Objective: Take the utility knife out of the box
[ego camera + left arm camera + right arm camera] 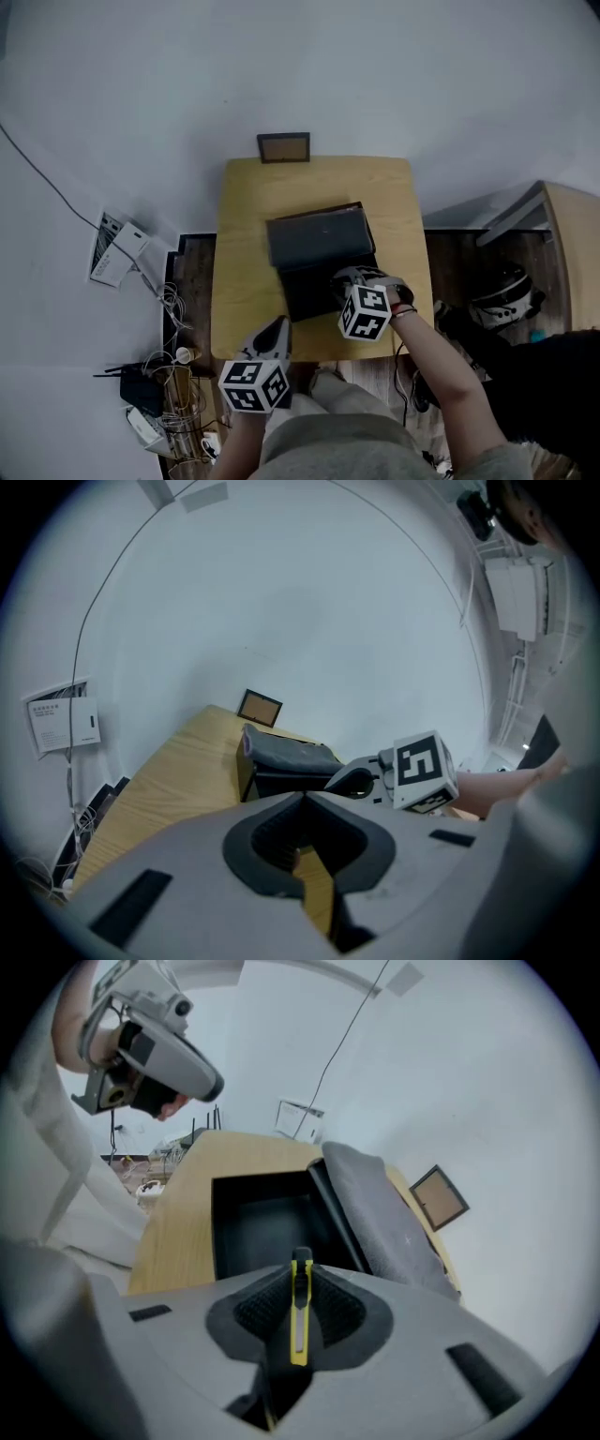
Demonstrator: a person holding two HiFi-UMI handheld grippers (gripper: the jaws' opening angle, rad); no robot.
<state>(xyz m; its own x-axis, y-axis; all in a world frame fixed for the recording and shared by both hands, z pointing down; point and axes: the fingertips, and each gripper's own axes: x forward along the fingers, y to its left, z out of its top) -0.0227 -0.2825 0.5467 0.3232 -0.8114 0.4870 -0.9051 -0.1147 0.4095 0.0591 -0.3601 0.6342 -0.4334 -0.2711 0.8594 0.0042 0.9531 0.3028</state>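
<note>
A yellow utility knife (300,1312) stands upright between the pads of my right gripper (300,1271), which is shut on it just above the open black box (262,1222). The box's grey-lined lid (375,1213) leans back behind the tray. From the head view, the right gripper (354,279) hovers over the near right corner of the box (309,286); the knife is hidden there. My left gripper (275,333) hangs at the table's near edge, apart from the box, its tips (302,801) together with nothing between them.
The small wooden table (253,197) carries a dark picture frame (283,147) at its far edge. Cables and devices (159,375) lie on the floor at left. A helmet (503,292) and wooden furniture (572,253) sit at right.
</note>
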